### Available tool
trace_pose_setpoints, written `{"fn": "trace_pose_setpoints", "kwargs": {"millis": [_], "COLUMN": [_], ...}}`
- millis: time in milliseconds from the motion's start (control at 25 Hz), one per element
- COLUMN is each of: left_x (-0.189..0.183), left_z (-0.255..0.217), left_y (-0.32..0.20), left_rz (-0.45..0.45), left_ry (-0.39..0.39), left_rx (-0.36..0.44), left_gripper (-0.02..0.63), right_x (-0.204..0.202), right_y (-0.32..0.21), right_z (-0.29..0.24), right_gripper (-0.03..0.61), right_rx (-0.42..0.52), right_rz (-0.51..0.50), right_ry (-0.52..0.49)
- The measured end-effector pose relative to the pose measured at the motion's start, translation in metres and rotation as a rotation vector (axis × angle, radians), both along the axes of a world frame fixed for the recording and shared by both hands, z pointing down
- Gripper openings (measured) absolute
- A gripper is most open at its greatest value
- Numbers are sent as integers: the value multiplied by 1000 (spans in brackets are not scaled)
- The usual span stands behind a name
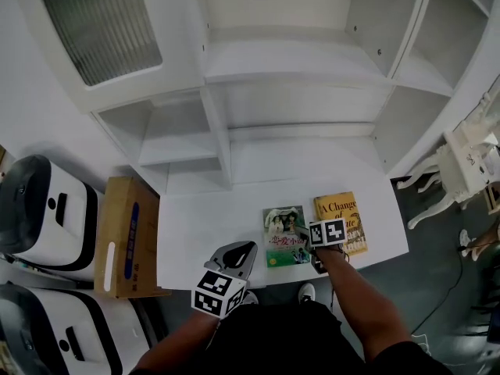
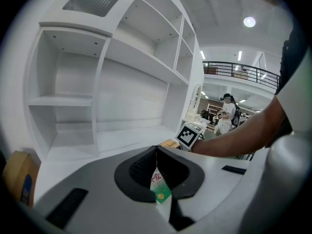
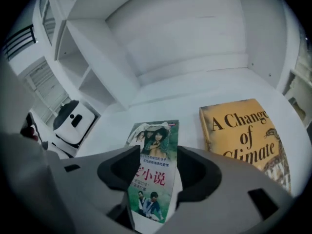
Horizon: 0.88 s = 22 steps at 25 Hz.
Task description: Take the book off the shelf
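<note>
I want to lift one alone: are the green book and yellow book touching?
Apart. The right gripper view shows bare white surface between the green book and the yellow book.

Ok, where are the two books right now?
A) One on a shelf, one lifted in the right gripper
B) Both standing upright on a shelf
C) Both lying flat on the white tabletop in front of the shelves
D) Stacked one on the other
C: the head view shows the green book and the yellow book lying cover-up, side by side, on the white tabletop.
</note>
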<state>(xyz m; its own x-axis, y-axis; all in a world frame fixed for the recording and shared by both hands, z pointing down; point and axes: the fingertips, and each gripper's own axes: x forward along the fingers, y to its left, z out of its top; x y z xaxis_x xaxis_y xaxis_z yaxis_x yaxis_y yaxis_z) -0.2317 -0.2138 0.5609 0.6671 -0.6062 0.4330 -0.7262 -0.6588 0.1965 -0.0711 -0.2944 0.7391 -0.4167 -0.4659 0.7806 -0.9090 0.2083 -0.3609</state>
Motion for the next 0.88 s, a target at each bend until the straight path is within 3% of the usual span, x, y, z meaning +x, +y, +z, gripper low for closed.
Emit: {"fn": "trace_pose_setpoints", "kwargs": {"millis": [280,400,640,880], "left_x": [-3,2,11,30], "left_z": [-7,-9,-21,-33], "left_y": [12,15,26,45], "left_rz": [84,109,97,22], "left_ry": [2,12,36,55], "left_rx": [17,23,43,55], "left_gripper": [11,11,11,11], "right_x": [5,2,-24,10], "right_y": [25,42,95,131], "right_z": [-65,-94,-160,-196], "right_gripper": [212,71,29,28], "right_rx": [252,304,354,456], "right_rz": [191,231,57,-27], "right_ry": [-194,-294,-489,-399]}}
